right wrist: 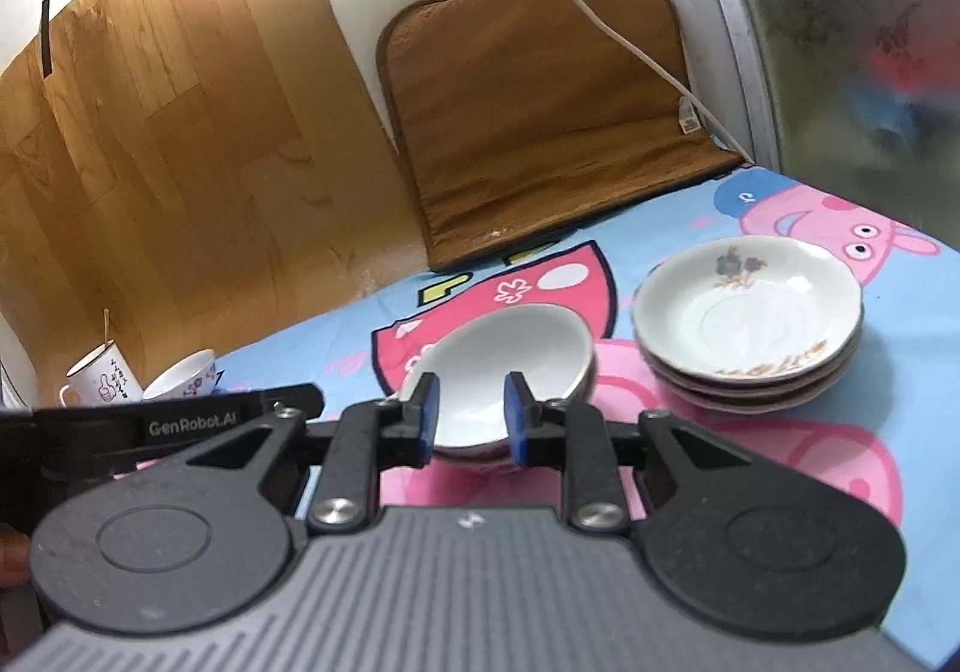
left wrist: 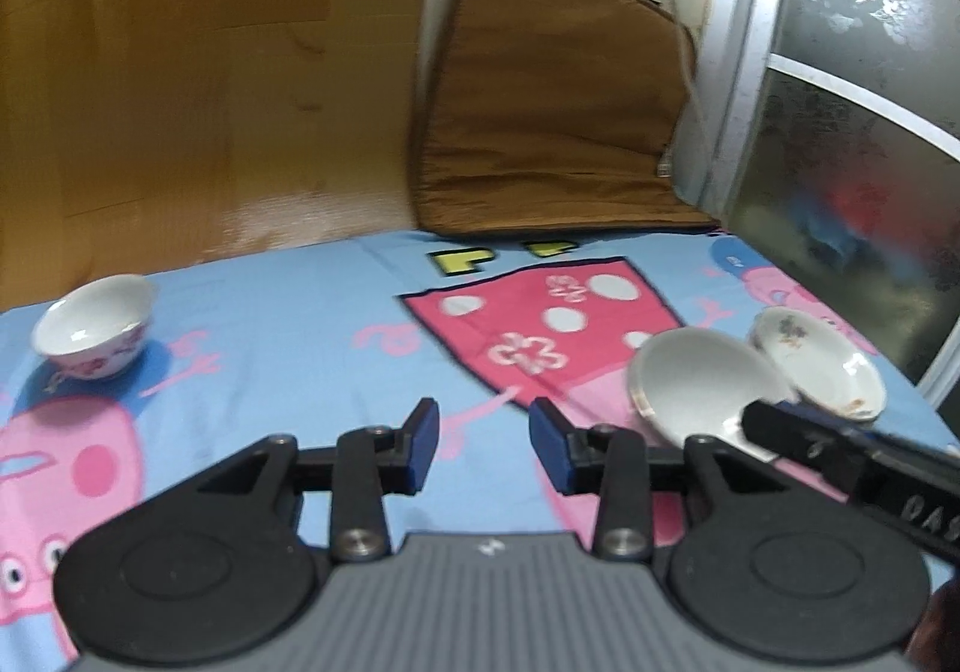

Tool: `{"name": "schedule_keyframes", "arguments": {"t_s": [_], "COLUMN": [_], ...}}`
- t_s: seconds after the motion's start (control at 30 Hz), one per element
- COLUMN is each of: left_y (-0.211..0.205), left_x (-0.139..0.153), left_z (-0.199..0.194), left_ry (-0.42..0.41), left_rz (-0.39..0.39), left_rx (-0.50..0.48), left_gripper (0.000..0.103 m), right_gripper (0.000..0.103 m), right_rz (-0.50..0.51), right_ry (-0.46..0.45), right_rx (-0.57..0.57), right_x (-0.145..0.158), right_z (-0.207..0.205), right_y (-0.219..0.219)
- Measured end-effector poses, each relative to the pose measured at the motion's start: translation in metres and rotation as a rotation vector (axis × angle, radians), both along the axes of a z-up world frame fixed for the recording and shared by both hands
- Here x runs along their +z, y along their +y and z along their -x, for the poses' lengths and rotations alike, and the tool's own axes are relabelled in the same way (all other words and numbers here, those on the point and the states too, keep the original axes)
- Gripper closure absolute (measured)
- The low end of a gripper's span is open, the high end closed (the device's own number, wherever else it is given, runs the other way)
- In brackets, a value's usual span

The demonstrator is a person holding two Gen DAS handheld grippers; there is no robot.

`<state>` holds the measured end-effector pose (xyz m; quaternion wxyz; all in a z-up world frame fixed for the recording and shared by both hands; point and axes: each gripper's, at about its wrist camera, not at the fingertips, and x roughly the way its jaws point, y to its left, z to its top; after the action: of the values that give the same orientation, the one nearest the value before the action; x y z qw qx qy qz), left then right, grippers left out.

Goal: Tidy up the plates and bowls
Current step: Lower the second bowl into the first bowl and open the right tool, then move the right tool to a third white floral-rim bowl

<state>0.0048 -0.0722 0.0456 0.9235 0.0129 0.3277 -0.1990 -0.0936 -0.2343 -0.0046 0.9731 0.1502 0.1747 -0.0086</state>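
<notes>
The left hand-held gripper (left wrist: 483,447) hangs released, its blue pads apart over the cartoon-printed blue cloth covering the table (left wrist: 312,312). The right hand-held gripper (right wrist: 468,417) is parted around the near rim of a plain white ceramic bowl (right wrist: 510,366); contact is unclear. Just beside it, toward the table's right edge, stands a stack of floral white plates (right wrist: 750,324). A pink-patterned white bowl (left wrist: 96,333) sits near the left edge.

A plain white dish (right wrist: 510,372) was seen tilted on the cartoon-printed desk, just beside a stack of floral plates (right wrist: 750,324) lying upright to its right. A white bowl with red flowers (left wrist: 93,336) was set well apart at the far left
</notes>
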Motion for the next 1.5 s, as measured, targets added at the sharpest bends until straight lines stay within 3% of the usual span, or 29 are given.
{"name": "schedule_keyframes", "arguments": {"t_s": [0.23, 0.5, 0.67, 1.0, 1.13, 1.5], "left_y": [0.045, 0.095, 0.116, 0.122, 0.122, 0.120], "left_x": [-0.006, -0.015, -0.023, -0.031, -0.033, -0.037], "left_z": [-0.003, -0.004, -0.005, -0.009, -0.010, -0.011], "left_ry": [-0.003, -0.011, 0.002, 0.016, 0.014, 0.010], "left_rz": [-0.013, -0.045, -0.025, -0.010, -0.015, -0.034], "left_rx": [0.100, 0.198, 0.239, 0.238, 0.243, 0.255], "left_gripper": [0.066, 0.064, 0.064, 0.058, 0.054, 0.040], "right_gripper": [0.076, 0.076, 0.076, 0.075, 0.069, 0.062], "right_rz": [0.063, 0.096, 0.093, 0.074, 0.064, 0.090], "right_ry": [-0.025, 0.026, 0.063, 0.130, 0.152, 0.138], "right_rx": [0.071, 0.173, 0.211, 0.191, 0.182, 0.199], "right_x": [0.007, -0.002, -0.008, -0.022, -0.028, -0.033], "right_z": [-0.001, -0.015, -0.024, -0.038, -0.042, -0.040], "right_y": [0.037, 0.079, 0.096, 0.101, 0.101, 0.106]}}
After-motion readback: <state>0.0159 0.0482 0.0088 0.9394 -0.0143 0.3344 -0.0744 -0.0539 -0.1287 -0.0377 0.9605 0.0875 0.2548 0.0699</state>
